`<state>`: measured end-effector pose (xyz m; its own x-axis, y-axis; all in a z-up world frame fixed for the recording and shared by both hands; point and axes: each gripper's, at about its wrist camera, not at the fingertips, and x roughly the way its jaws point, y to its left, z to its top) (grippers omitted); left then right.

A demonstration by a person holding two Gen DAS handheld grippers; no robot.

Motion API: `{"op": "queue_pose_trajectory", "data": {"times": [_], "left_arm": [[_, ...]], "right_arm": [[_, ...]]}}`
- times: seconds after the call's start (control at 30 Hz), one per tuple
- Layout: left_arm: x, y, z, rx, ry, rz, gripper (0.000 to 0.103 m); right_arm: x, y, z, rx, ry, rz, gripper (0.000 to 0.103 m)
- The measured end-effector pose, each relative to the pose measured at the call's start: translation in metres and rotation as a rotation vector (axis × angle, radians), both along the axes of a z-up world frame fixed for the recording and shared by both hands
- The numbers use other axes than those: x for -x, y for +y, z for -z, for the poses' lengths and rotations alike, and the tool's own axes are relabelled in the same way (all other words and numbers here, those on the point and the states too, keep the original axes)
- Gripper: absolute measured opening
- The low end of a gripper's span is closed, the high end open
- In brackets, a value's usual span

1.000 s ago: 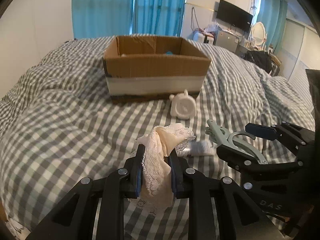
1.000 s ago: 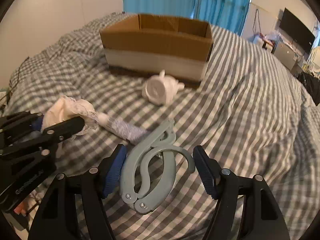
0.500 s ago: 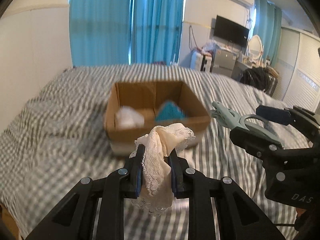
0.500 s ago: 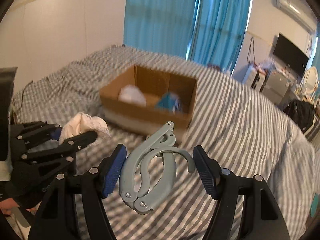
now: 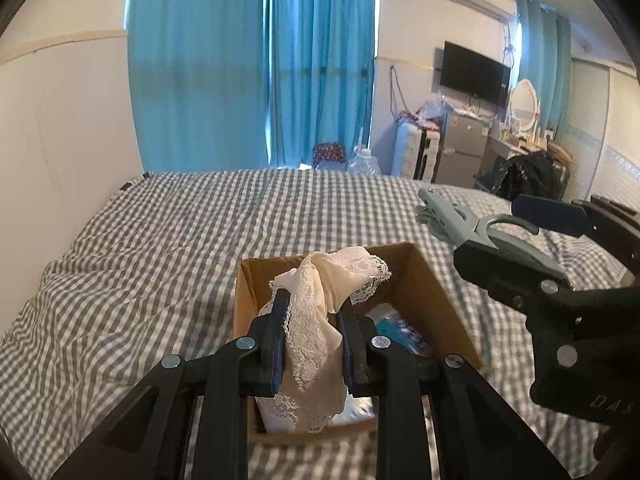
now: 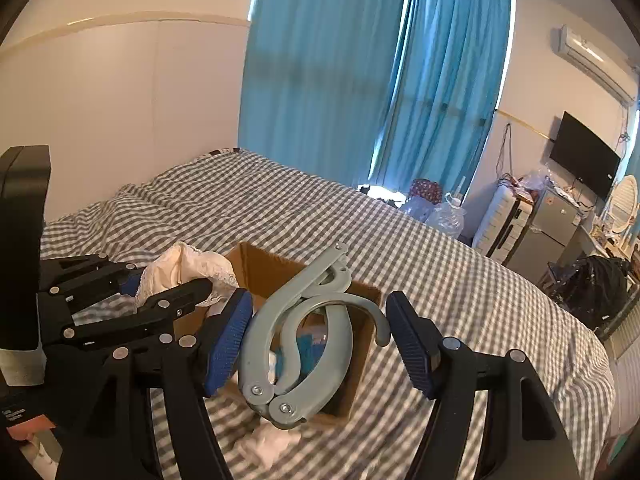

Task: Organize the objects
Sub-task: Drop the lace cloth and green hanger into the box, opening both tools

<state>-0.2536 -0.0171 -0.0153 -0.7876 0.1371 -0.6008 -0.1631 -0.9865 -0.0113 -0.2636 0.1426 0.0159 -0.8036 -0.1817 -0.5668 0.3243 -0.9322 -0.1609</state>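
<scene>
Hovering over the cardboard box (image 5: 436, 280): left gripper (image 5: 312, 344) jaws clamped on limp, light lace cloth (image 5: 320, 304); right gripper (image 6: 320, 344) jaws pinching the rigid plastic clip (image 6: 296, 344) across its loops.

In the left wrist view, the cream lace-trimmed cloth (image 5: 316, 320) and the black left gripper (image 5: 313, 338) cover the near-left interior of the open brown cardboard box (image 5: 420, 276). The white item under the cloth and the teal item (image 5: 394, 330) at the right of the box are blurred and cannot be identified. The right gripper (image 5: 560, 248) is cut off by the right edge.

In the right wrist view, the pale grey-green plastic clamp (image 6: 304, 332) hides much of the box interior. The white object (image 6: 276, 440) on the grey checked bedspread (image 6: 460, 272) near the box is blurred. Items on the far-right desk are too small to identify.
</scene>
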Motion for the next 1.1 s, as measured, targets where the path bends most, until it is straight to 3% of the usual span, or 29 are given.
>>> {"op": "queue_pose_trajectory", "data": {"times": [0.23,0.53,0.63,0.73,0.8,0.97,1.1], "left_arm": [[0.041,0.006,0.041,0.018,-0.076,0.004,0.022],[0.053,0.012,0.077,0.009,-0.141,0.046,0.022],[0.051,0.013,0.080,0.011,-0.158,0.037,0.033],[0.043,0.014,0.075,0.017,-0.152,0.017,0.048],[0.034,0.016,0.065,0.018,-0.136,0.010,0.051],[0.006,0.025,0.030,0.018,-0.078,-0.013,0.077],[-0.020,0.029,-0.001,0.012,-0.030,-0.002,0.083]], "right_arm": [[0.061,-0.001,0.035,0.018,-0.066,-0.001,0.069],[0.090,0.007,0.090,0.045,-0.151,-0.007,0.069],[0.089,0.007,0.096,0.056,-0.157,-0.004,0.069],[0.082,0.013,0.087,0.070,-0.136,0.007,0.075],[0.078,0.020,0.076,0.086,-0.123,0.014,0.075],[0.049,0.037,0.043,0.100,-0.079,0.038,0.076],[0.022,0.054,0.016,0.100,-0.036,0.059,0.080]]}}
